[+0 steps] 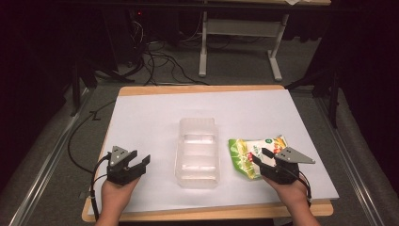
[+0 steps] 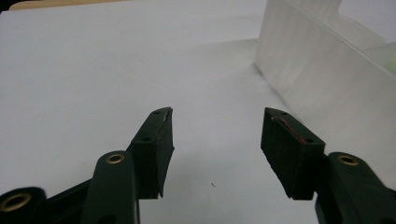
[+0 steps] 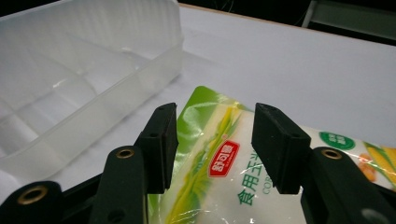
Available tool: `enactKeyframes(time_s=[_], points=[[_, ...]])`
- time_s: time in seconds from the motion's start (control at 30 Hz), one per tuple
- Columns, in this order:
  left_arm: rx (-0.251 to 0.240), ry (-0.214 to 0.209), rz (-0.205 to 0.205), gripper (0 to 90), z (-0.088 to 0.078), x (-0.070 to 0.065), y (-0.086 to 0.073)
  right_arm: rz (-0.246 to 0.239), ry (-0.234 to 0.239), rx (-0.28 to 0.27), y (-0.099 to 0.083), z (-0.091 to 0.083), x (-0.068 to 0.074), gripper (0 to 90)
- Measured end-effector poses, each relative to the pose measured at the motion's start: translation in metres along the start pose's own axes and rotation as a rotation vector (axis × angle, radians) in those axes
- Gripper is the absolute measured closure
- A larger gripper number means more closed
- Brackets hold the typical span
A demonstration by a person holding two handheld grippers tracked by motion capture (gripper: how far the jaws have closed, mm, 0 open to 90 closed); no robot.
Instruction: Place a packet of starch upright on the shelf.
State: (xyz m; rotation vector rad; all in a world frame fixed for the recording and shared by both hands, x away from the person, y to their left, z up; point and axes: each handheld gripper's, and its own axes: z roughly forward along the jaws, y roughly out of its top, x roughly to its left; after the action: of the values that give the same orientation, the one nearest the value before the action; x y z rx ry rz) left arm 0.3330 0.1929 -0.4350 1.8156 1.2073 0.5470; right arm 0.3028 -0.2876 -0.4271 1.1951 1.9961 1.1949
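A clear, ribbed plastic bin [image 1: 198, 153] sits mid-way on the white tabletop [image 1: 141, 113], and just to its right lies a flat green-and-yellow plastic snack pouch with red lettering [image 1: 249, 153]. The right gripper [image 3: 215, 140] hangs over the pouch's near end beside the bin, its black fingers [image 3: 161, 140] spread wide on either side of the pouch without pressing on it. The left gripper [image 2: 217, 149] rests on the bare tabletop left of the bin, fingers [image 2: 156, 144] wide apart with nothing between them.
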Motion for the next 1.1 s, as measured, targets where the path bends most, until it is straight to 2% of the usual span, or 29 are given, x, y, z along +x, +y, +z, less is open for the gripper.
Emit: enactKeyframes(time_s=[0.4, 0.63, 0.73, 1.07, 1.1], points=[[0.009, -0.024, 0.029, 44.1, 0.008, -0.007, 0.004, -0.054, 0.072, 0.109, -0.009, 0.014, 0.023, 48.5], [0.013, -0.027, 0.033, 43.8, 0.008, -0.007, 0.004, -0.103, 0.106, 0.218, -0.018, 0.030, 0.033, 49.8], [0.020, -0.019, 0.030, 43.6, 0.009, -0.007, 0.003, -0.125, 0.101, 0.255, -0.021, 0.035, 0.036, 49.9], [0.026, -0.024, 0.025, 43.5, 0.010, -0.007, 0.002, -0.150, 0.082, 0.301, -0.027, 0.043, 0.037, 50.8], [0.027, -0.023, 0.025, 43.5, 0.010, -0.007, 0.002, -0.170, 0.072, 0.310, -0.028, 0.044, 0.037, 52.0]])
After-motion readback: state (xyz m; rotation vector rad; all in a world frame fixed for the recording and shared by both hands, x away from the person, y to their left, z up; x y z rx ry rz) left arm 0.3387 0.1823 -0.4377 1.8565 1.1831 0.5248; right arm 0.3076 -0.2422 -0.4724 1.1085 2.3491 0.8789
